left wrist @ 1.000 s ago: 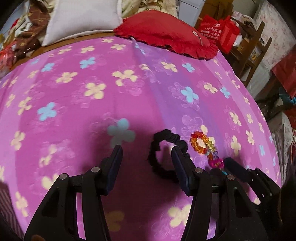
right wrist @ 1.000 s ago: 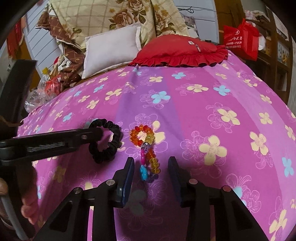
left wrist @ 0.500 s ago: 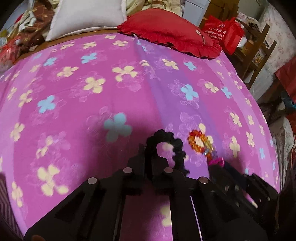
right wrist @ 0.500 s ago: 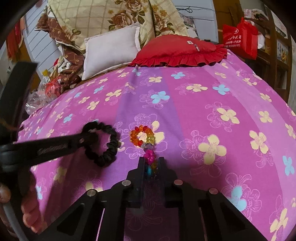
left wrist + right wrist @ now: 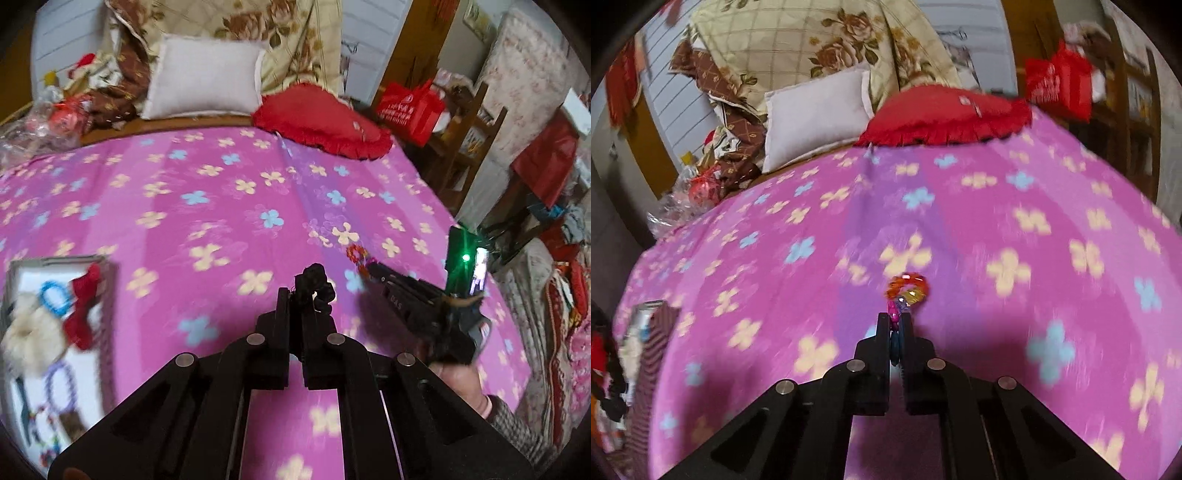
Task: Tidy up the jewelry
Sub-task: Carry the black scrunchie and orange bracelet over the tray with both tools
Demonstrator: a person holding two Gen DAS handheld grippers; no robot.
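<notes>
My left gripper (image 5: 295, 295) is shut on a black scrunchie (image 5: 316, 284), held up above the pink flowered bedspread (image 5: 221, 206). My right gripper (image 5: 894, 317) is shut on a string of coloured beads (image 5: 908, 290), whose orange and yellow loop sticks out past the fingertips. In the left wrist view the right gripper (image 5: 369, 266) shows to the right with the beads (image 5: 356, 254) at its tip, held by a hand (image 5: 461, 384). A white box (image 5: 55, 332) at the left holds a red bow, a blue ring, a cream scrunchie and other pieces.
A red cushion (image 5: 321, 125) and a white pillow (image 5: 203, 85) lie at the bed's far end. A red bag (image 5: 410, 103) and wooden shelves stand to the right. Clutter and plastic bags (image 5: 44, 118) pile up at the far left. The box (image 5: 642, 332) shows at the right view's left edge.
Both grippers closed, the left on the black scrunchie, the right on the beads, and lifted them off the bedspread. The left gripper rose and swung left, bringing the white box into view.
</notes>
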